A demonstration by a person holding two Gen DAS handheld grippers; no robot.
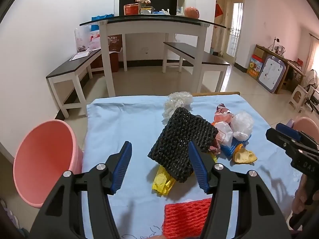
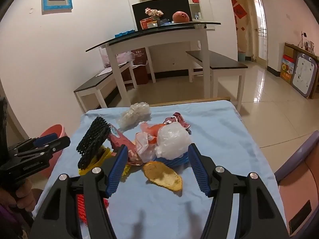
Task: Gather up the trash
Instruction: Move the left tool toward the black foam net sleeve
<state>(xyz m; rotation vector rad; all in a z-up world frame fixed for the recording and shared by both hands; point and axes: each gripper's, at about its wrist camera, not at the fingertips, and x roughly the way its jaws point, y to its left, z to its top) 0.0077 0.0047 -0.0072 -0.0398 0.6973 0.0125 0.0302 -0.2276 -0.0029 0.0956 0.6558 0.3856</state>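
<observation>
Jaws of the left gripper (image 1: 159,167) stand wide apart above the blue cloth (image 1: 123,119), holding nothing; the black foam net (image 1: 179,145) leans tilted between and beyond its fingers, its lower edge against the right finger's blue pad. The right gripper (image 2: 155,169) is also spread wide and empty, with an orange peel (image 2: 163,176) lying on the cloth between its fingertips.

Trash sits heaped mid-cloth: the black net propped over a yellow wrapper (image 1: 162,181), a white foam net (image 1: 177,103) behind it, a crumpled clear plastic bag (image 2: 172,140), a reddish snack wrapper (image 2: 121,141) and a blue ridged piece (image 2: 173,161) beneath the bag. A red foam net (image 1: 185,217) lies flat near the cloth's front edge.

A pink bucket (image 1: 39,159) stands on the floor just beside the table's left side; nothing shows inside it.
</observation>
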